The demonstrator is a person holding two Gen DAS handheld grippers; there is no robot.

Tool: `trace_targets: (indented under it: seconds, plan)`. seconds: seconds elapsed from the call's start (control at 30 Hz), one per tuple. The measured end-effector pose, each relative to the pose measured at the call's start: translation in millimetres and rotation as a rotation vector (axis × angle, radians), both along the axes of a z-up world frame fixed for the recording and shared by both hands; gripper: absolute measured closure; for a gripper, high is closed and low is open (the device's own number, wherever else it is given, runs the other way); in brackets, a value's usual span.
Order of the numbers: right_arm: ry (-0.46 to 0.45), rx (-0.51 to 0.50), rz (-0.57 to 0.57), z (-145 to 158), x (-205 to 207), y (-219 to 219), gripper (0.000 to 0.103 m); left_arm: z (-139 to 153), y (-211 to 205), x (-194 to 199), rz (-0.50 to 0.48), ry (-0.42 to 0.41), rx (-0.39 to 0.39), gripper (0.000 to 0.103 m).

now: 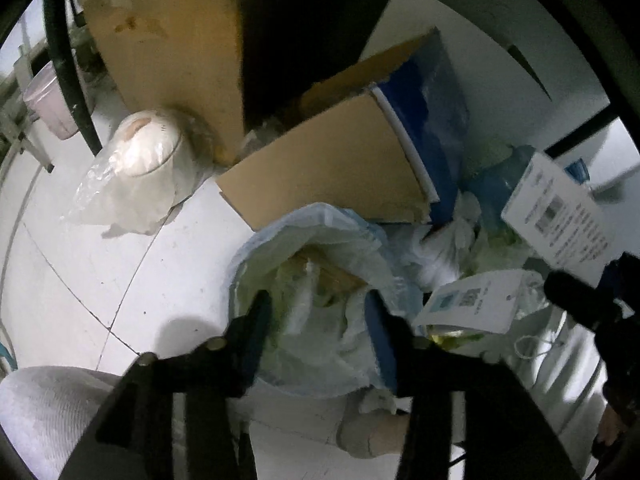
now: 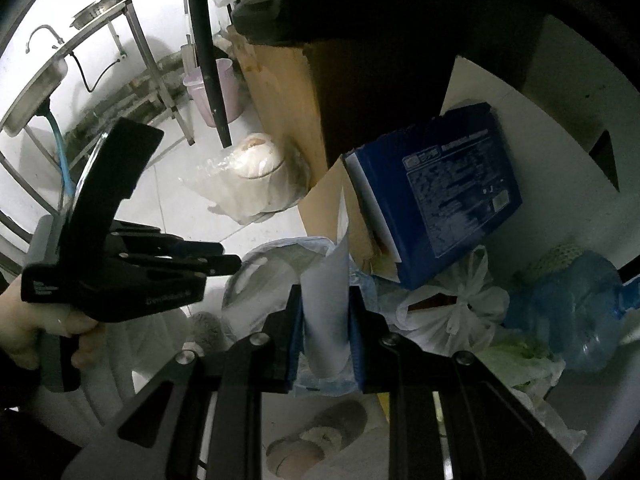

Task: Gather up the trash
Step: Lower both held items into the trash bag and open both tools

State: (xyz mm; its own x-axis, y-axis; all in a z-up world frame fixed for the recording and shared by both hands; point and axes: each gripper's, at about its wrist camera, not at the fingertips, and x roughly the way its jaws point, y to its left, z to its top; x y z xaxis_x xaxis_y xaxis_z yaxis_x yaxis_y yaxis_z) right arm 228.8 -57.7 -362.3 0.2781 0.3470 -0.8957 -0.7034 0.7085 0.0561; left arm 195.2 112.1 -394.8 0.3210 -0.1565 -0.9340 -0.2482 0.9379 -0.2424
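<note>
A pale blue trash bag (image 1: 320,300) stands open on the floor, holding crumpled plastic and paper. My left gripper (image 1: 320,320) is open, its fingers straddling the bag's near rim. It also shows in the right wrist view (image 2: 224,258), beside the bag (image 2: 280,256). My right gripper (image 2: 325,320) is shut on a white sheet of paper (image 2: 326,292), held upright over the bag's edge. The same paper (image 1: 556,216) shows at the right in the left wrist view, with the right gripper's finger (image 1: 576,300) dark below it.
A blue carton (image 2: 436,196) and brown cardboard (image 1: 332,164) lean behind the bag. A bagged white bowl (image 1: 144,152), tied white bags (image 2: 456,304), a blue water jug (image 2: 576,308) and a pink bin (image 2: 216,88) lie around. A slipper (image 2: 320,436) is below.
</note>
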Motion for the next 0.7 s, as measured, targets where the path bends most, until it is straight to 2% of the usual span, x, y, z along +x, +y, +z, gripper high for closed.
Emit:
trace_targets:
  seconds: [0.2,0.43,0.53,0.57,0.7]
  plan:
    - [0.027,-0.015,0.0,-15.9,3.4,9.1,0.084,3.2,17.9,-6.4,0.073,-0.014,-0.001,0.054]
    - [0.054,-0.02,0.021,-31.9,8.6,30.3,0.081,17.6,31.4,-16.3,0.11,-0.046,0.004,0.054]
    - [0.07,-0.02,0.021,-37.6,9.4,38.3,0.074,26.1,36.2,-19.4,0.125,-0.062,0.005,0.054]
    - [0.075,-0.025,0.019,-39.5,9.5,40.6,0.069,28.3,38.7,-20.0,0.128,-0.067,0.008,0.054]
    - [0.091,-0.038,0.016,-42.4,10.5,44.8,0.065,36.1,45.9,-22.3,0.14,-0.079,0.012,0.054]
